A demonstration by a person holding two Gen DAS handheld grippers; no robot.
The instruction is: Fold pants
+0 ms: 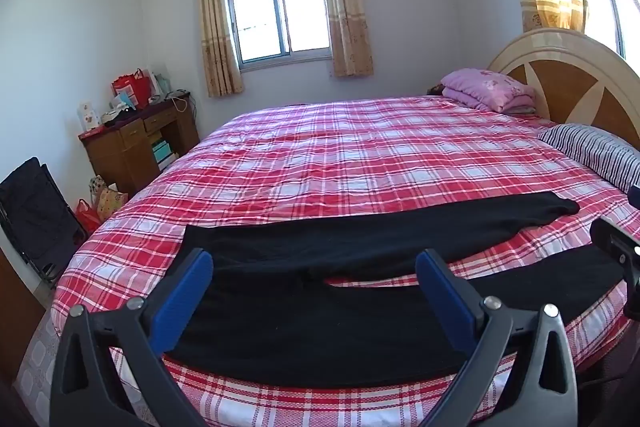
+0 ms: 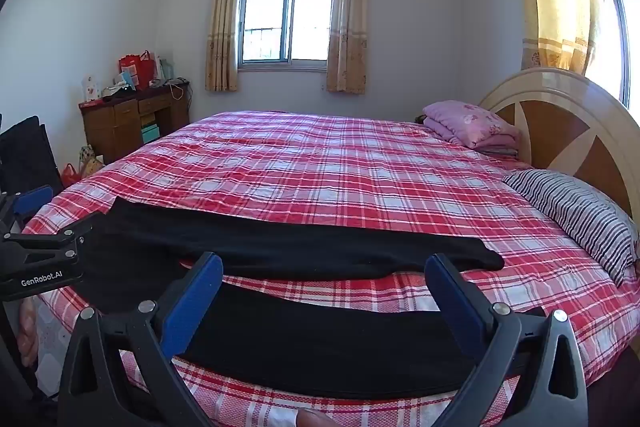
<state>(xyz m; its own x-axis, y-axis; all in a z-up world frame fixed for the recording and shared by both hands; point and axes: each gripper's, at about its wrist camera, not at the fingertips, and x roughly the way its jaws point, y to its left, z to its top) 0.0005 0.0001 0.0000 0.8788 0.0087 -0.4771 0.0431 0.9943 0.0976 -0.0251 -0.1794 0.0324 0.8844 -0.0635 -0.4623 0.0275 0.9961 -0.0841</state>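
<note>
- Left gripper (image 1: 314,259): its blue pads stand wide apart with nothing clamped between them. It hovers over the near edge of the bed (image 1: 360,155), above the waist end of the pants (image 1: 320,307).
- Pants: black, spread flat on the red checked cover, their long axis running from 9 o'clock to 3 o'clock across both views. The two legs part into a narrow V, the far leg ending toward 2 o'clock in the left view.
- Right gripper (image 2: 324,267): pads equally far apart, holding nothing, poised over the near leg, with the far leg's cuff (image 2: 480,259) at about 1 o'clock just beyond.
- Judgement: the left gripper is nearer the waist and the right nearer the cuffs, so each would likely take its own end to bring one leg onto the other.
</note>
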